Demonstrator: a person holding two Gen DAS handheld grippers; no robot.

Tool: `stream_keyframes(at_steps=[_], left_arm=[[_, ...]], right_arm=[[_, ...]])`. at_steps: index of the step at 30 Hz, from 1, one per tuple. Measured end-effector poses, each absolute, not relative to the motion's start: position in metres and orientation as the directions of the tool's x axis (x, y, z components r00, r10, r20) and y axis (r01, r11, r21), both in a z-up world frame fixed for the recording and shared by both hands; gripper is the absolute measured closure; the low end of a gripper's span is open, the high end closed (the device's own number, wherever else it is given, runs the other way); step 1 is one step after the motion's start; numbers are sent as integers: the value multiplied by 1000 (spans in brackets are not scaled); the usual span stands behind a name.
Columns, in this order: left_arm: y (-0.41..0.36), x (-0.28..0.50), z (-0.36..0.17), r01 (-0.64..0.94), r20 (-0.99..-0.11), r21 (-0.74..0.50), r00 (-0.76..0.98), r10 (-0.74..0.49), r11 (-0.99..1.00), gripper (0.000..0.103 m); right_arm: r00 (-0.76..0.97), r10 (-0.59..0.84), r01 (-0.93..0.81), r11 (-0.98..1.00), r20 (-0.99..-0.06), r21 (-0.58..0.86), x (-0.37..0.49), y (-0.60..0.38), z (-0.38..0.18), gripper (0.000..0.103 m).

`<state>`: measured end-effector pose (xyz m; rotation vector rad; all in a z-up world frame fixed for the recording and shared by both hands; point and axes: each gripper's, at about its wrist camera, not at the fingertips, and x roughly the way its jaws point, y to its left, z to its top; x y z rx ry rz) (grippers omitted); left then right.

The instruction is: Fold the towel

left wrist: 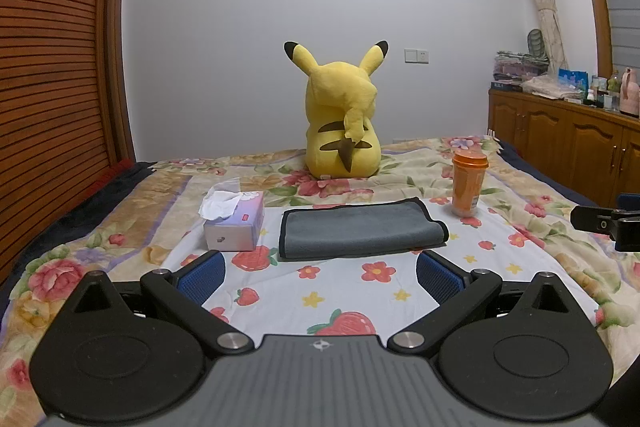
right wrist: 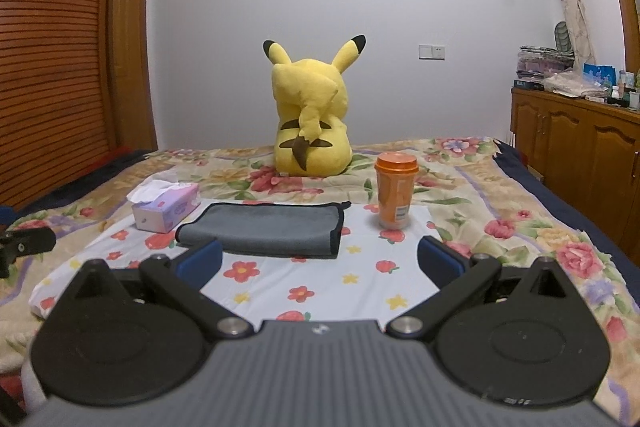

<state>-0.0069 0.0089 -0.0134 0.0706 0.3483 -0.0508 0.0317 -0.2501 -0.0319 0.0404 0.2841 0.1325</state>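
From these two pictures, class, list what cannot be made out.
- Plush toy: its face, both views; it faces the wall.
- Grey towel: number of layers, both views; the top layer covers those below.
- Orange cup: label text, too small.
- Right tool: cut off by the left view's edge.

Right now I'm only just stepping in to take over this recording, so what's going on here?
A person holds two grippers over a bed. The left gripper and right gripper are both open and hold nothing, hovering short of the grey towel. The towel lies already folded over on the strawberry-print cloth, between a tissue box and an orange cup. A Pikachu plush sits behind.
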Motion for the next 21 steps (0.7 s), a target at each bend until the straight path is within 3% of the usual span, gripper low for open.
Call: stream_keyframes(at_steps=[21], left_arm=[[10,-7,-13,61,-343,60,939,-37,996,0]], right_arm=[[952,136,-123,990,-275,62,32,-252,-32,0]])
